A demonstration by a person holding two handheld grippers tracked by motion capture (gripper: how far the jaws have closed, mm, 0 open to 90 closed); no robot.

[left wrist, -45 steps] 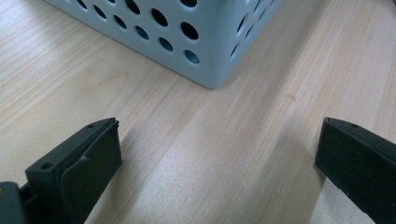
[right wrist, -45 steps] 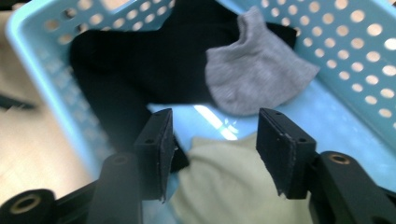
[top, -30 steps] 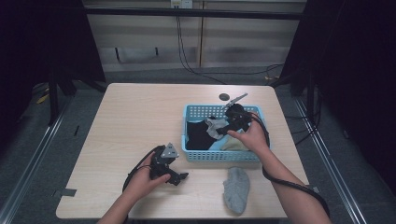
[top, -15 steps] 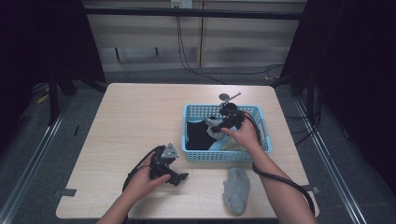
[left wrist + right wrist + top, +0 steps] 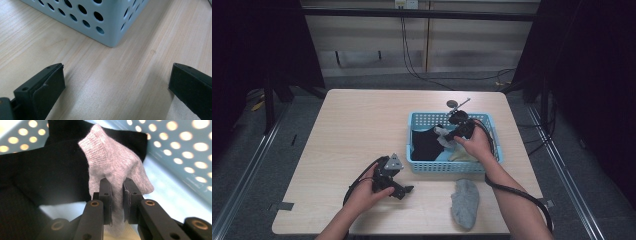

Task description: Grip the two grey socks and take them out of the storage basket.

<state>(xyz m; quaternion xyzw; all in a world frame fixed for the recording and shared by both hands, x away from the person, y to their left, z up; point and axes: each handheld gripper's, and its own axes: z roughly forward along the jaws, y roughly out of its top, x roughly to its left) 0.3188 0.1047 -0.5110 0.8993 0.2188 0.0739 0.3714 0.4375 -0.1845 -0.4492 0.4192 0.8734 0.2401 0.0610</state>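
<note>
The light grey sock (image 5: 113,167) is pinched between the jaws of the right gripper (image 5: 117,202), knitted and soft, its toe end bunching up and folding over above the pads while the rest is hanging down out of sight. It is sitting inside the blue basket (image 5: 417,120), toward the middle, draping across a black garment (image 5: 427,144) that is filling the basket's left half, with something pale yellow (image 5: 462,156) lying beneath near the front wall. So the step in hand looks like pulling socks out of the basket: the grip is made and the lift is what is coming. That move is calling for a straight rise over the front rim, keeping the black cloth from dragging along. Another grey sock (image 5: 464,202) is lying on the table near the front edge, just before the basket's front right corner, a likely spot for this one. The left gripper (image 5: 404,189) is resting on the table by the basket's front left corner, jaws spread wide, holding nothing.
</note>
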